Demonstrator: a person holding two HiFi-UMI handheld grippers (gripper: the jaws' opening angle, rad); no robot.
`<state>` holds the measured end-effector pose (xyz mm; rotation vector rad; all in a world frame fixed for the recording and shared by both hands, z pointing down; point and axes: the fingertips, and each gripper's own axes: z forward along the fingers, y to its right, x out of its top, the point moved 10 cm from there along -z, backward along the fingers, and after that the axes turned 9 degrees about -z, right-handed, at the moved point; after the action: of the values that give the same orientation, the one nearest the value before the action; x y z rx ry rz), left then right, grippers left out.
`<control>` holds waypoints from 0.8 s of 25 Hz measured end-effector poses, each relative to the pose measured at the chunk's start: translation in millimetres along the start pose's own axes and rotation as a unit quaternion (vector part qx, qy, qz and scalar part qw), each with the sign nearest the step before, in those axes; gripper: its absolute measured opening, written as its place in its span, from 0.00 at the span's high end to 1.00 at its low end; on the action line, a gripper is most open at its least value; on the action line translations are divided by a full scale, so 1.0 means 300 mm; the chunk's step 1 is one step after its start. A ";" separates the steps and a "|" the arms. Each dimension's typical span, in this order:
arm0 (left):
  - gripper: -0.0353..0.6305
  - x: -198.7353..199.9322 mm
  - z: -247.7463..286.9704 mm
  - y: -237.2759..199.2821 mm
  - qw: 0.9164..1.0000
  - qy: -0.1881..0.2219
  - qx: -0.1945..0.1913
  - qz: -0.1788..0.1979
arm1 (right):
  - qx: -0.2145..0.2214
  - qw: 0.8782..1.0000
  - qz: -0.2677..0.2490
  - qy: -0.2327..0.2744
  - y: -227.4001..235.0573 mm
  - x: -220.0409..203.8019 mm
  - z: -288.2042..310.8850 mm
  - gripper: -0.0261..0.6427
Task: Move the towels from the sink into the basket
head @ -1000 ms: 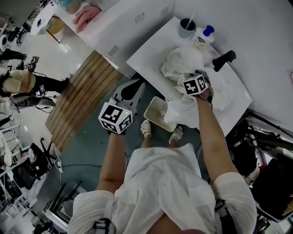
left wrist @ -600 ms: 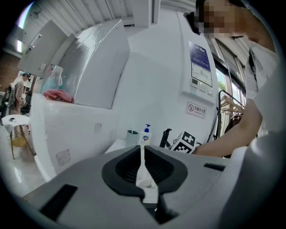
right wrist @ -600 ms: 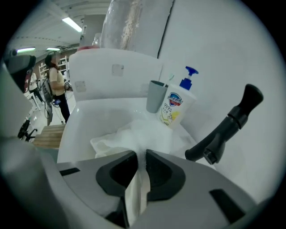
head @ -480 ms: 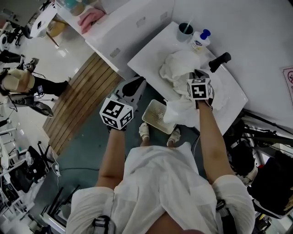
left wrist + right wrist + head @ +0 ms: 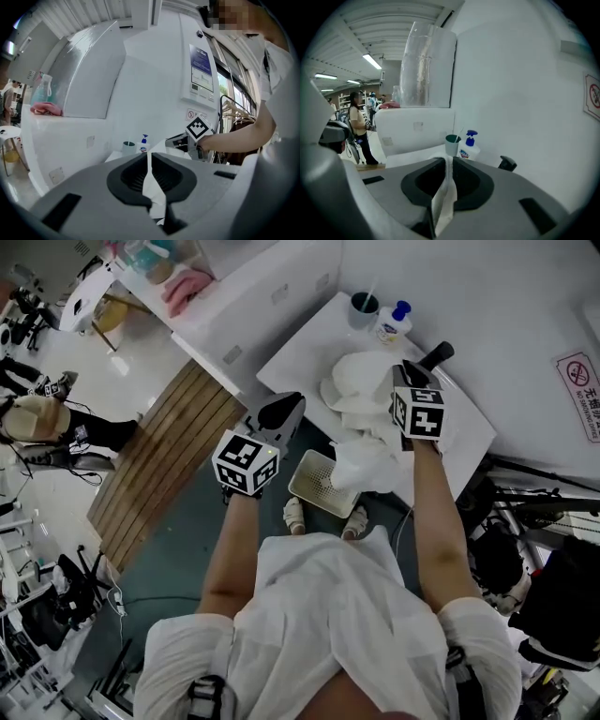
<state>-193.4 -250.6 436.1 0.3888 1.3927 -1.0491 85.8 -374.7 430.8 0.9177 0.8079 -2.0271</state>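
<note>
Lifted well clear of where it was a second ago, the right gripper (image 5: 446,164) now carries one white towel (image 5: 366,465) up out of the sink (image 5: 302,357). Its jaws have just been closing, and a fold of that towel is pinched between them. The cloth hangs down from them in front of the sink's near edge, its lower end over the right side of the basket (image 5: 314,479).

More towels (image 5: 361,381) lie heaped in the sink, just beyond the raised gripper. The basket stands on the floor below the sink's front edge, beside the person's feet (image 5: 295,512).

Left of the basket, the left gripper (image 5: 149,161) hovers in the air with its jaws drawn together to a thin slit and nothing held between them.

At the back of the sink stand a cup (image 5: 363,307) and a soap bottle (image 5: 392,322) side by side, with a black tap (image 5: 433,356) to their right.
</note>
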 end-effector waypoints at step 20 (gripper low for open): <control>0.90 0.092 -0.084 0.021 0.997 0.009 -0.077 0.027 | -0.106 0.985 -0.017 0.133 -0.009 0.280 -0.439 0.90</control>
<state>-208.1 -238.0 403.3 0.3229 1.4611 -0.8894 88.6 -302.9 292.1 1.0698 1.1672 -1.8267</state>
